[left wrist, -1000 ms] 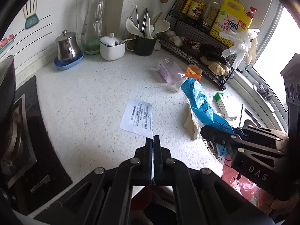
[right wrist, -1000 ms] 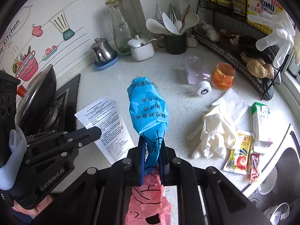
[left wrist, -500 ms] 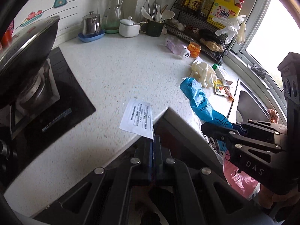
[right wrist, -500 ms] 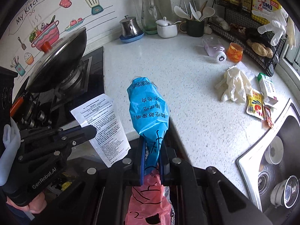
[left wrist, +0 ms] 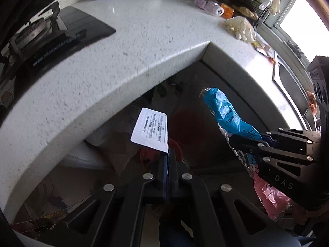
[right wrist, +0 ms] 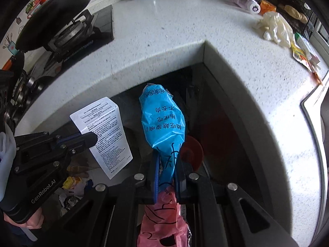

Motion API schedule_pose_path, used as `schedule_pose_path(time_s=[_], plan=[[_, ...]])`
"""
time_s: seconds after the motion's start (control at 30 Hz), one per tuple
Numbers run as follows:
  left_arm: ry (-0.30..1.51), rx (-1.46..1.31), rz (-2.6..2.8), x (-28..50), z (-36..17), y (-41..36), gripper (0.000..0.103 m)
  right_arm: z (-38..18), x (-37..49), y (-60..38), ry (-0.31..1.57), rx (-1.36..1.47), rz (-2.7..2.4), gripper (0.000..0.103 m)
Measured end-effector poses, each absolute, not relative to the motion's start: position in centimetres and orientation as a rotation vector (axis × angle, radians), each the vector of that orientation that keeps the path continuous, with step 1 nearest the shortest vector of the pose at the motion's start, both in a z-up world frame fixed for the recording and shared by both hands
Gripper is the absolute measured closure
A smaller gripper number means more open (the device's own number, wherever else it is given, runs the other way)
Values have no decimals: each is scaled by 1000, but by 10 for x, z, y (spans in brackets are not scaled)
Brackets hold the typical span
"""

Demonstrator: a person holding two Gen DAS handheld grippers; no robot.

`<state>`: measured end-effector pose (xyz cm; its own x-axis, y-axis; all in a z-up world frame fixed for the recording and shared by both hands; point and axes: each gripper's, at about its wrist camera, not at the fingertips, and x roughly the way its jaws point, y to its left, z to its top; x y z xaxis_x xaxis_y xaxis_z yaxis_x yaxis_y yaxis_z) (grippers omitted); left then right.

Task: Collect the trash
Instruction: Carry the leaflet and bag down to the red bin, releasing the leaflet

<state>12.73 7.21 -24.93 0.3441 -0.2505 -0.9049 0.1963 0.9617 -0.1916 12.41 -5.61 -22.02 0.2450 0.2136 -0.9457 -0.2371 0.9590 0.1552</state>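
Observation:
My left gripper (left wrist: 168, 153) is shut on a white printed paper leaflet (left wrist: 151, 130), held in the air below the countertop edge. The leaflet also shows in the right wrist view (right wrist: 104, 131), pinched by the left gripper (right wrist: 93, 138). My right gripper (right wrist: 167, 158) is shut on a blue snack wrapper (right wrist: 163, 121) with a pink part trailing behind; it also shows in the left wrist view (left wrist: 228, 115). Both hang over a dark space in front of the counter corner. Trash scraps (right wrist: 72, 183) lie low at the left below the leaflet.
The white speckled countertop (right wrist: 164, 41) wraps around the inner corner. On it lie a crumpled pale glove (right wrist: 275, 27), sachets (right wrist: 302, 55), a tipped bottle (right wrist: 246, 3) and an orange cup (right wrist: 267, 7). A gas stove (right wrist: 67, 33) with a lidded wok sits left. A red round object (right wrist: 192, 150) lies below.
Both grippers have pulled back off the counter and dropped below its edge, carrying the leaflet and the blue wrapper. The countertop now lies above and ahead of them.

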Motion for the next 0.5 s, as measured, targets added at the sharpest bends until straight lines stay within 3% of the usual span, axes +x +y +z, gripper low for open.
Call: schedule_pose_path(time_s=[0.5], plan=[[1297,12,-381,151,-429,39,103,-399,150,-84,1396,17,211,93]])
